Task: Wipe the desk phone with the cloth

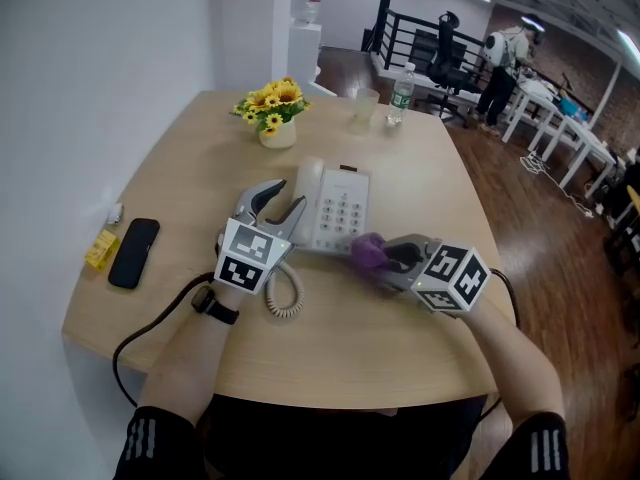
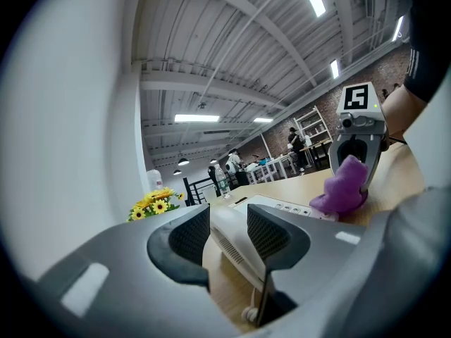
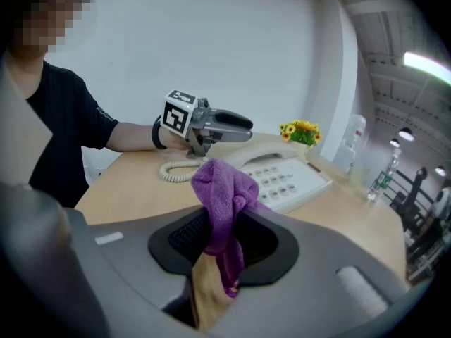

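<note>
The white desk phone (image 1: 340,213) lies mid-table, its handset (image 1: 308,183) resting on the left side of the base. My left gripper (image 1: 292,192) is at the handset's near end, open. In the left gripper view the handset (image 2: 232,241) shows in the gap between its jaws (image 2: 228,234). My right gripper (image 1: 385,258) is at the phone's near right corner, shut on a bunched purple cloth (image 1: 367,252). In the right gripper view the cloth (image 3: 222,192) stands up from the jaws (image 3: 224,238) and hangs down between them, just short of the keypad (image 3: 285,182).
A coiled handset cord (image 1: 285,293) lies in front of the phone. A black smartphone (image 1: 133,251) and a yellow item (image 1: 100,248) are at the left edge. A flower pot (image 1: 272,108), a glass (image 1: 363,108) and a water bottle (image 1: 400,93) stand at the back.
</note>
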`<state>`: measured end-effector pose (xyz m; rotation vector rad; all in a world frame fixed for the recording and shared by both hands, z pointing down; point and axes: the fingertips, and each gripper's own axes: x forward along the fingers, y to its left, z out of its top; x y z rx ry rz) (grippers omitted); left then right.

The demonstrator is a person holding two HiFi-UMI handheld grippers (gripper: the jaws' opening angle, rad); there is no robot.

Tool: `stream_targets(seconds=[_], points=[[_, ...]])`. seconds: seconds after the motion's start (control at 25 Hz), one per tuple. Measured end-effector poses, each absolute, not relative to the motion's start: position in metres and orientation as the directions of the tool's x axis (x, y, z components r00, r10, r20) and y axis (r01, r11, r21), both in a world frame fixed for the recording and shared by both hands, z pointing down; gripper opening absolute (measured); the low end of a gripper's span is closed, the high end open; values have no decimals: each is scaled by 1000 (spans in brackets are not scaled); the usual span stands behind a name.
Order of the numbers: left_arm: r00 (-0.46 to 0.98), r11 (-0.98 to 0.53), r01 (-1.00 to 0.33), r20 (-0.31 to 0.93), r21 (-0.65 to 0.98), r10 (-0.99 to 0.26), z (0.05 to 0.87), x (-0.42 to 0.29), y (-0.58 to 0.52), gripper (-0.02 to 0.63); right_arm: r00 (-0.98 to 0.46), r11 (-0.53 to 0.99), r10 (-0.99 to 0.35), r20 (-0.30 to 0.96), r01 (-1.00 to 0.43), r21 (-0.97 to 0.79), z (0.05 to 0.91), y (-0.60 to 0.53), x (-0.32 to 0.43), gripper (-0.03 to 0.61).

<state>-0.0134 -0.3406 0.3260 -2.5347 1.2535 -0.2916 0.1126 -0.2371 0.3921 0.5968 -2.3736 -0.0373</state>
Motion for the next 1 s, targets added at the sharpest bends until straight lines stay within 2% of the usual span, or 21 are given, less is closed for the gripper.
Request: stream_targets(seconds=[0.2, 0.36, 0.56, 0.68, 1.0], points=[[596, -572, -741, 46, -352, -801, 325, -15, -340, 160, -604, 773, -633, 484, -524, 357, 324, -304, 114, 115], [593, -569, -746, 44, -345, -804, 325, -16, -341, 160, -528, 712, -701, 479, -544, 443, 310, -368, 94, 117], [596, -572, -746, 41, -341, -802, 324, -16, -341, 160, -464, 747, -660, 591, -491, 448, 352, -403, 62, 117], [597, -572, -749, 34, -336, -802, 321, -15, -341, 160, -452, 760, -649, 612, -422, 494, 370, -389, 50, 115], [591, -566, -752, 34, -337, -806, 321, -18, -342, 160, -530, 830, -549, 647, -253, 497, 396, -296, 37, 115]])
